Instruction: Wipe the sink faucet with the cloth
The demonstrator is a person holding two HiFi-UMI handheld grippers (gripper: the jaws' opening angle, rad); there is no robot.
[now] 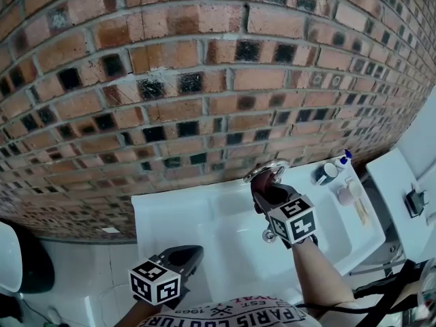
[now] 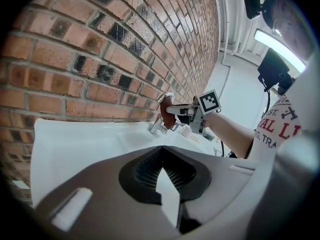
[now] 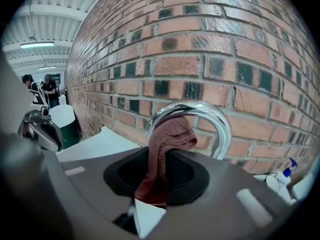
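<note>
Looking down from overhead, the right tool (image 1: 267, 186) presses a reddish cloth (image 1: 261, 178) to the chrome faucet (image 1: 268, 165) behind the white sink (image 1: 184, 216); the left tool (image 1: 189, 253) hangs low, well apart. Its own view shows jaws closed, empty. The right's view shows jaws clenched on cloth under the spout's arch: wiping, seemingly; next, slide along the curve.

— Any lettering to read?
— Only on the white T-shirt (image 1: 253, 314), at the bottom of the head view. Upside down: "PARIS COUTUR", cut off at the frame edge, with "EST" and "1963" in smaller type beside it.
— And from the left gripper view?
— Same T-shirt (image 2: 283, 130), in fragments: "ST." on top, then "AL L" in large letters, and "TRA" below. Rest hidden by folds and the frame edge.
</note>
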